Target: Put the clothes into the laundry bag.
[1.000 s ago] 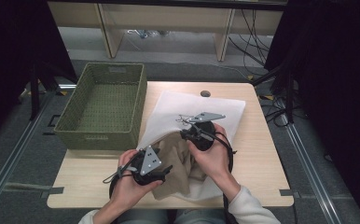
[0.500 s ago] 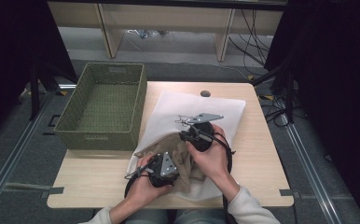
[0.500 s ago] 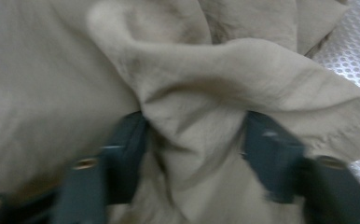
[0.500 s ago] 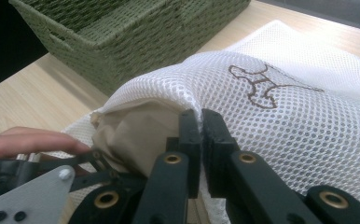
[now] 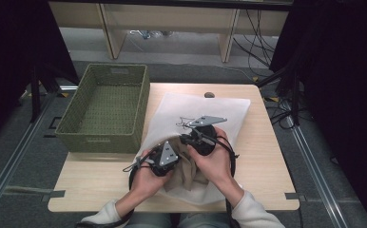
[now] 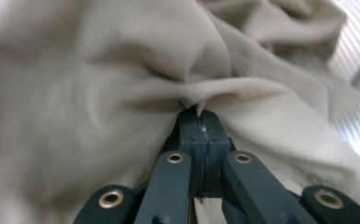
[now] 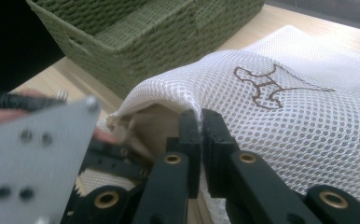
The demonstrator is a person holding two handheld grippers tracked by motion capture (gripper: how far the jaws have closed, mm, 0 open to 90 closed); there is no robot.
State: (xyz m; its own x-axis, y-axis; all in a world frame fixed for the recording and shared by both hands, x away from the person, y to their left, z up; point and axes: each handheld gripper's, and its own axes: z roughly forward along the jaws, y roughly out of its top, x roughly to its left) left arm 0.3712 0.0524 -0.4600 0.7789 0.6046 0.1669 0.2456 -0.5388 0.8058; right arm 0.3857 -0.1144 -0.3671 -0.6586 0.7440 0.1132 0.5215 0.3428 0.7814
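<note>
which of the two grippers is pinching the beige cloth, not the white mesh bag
The left gripper: its fingers are shut on a fold of the beige cloth. The right gripper clamps the mesh bag edge instead.

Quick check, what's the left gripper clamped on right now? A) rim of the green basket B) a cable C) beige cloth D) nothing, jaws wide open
C: in the left gripper view the left gripper has its jaws shut together, with a fold of the beige cloth pinched at their tips.
</note>
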